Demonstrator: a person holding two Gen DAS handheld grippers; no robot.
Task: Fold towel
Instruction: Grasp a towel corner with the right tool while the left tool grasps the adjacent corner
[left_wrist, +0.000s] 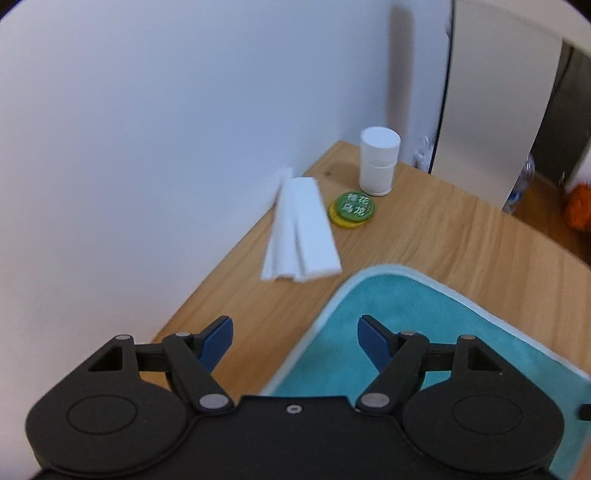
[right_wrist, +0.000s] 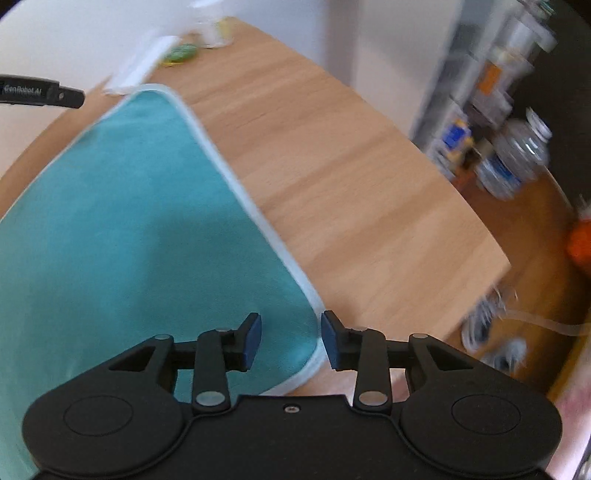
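Holding both jaws spread and empty, we keep our left gripper (left_wrist: 295, 338) above the far-left corner of the teal towel (left_wrist: 413, 332), one blue pad over bare wood and the other over cloth. Our right gripper (right_wrist: 291, 341) has its jaws on both sides of the towel's near right corner, without pinching it. The towel lies flat on the wooden table (right_wrist: 332, 166). Beyond it, by the wall, lie folded white paper (left_wrist: 301, 230), a green lid (left_wrist: 353, 209) and a white container (left_wrist: 379, 160).

Black tongs (left_wrist: 295, 341), blue pads (right_wrist: 253, 341)
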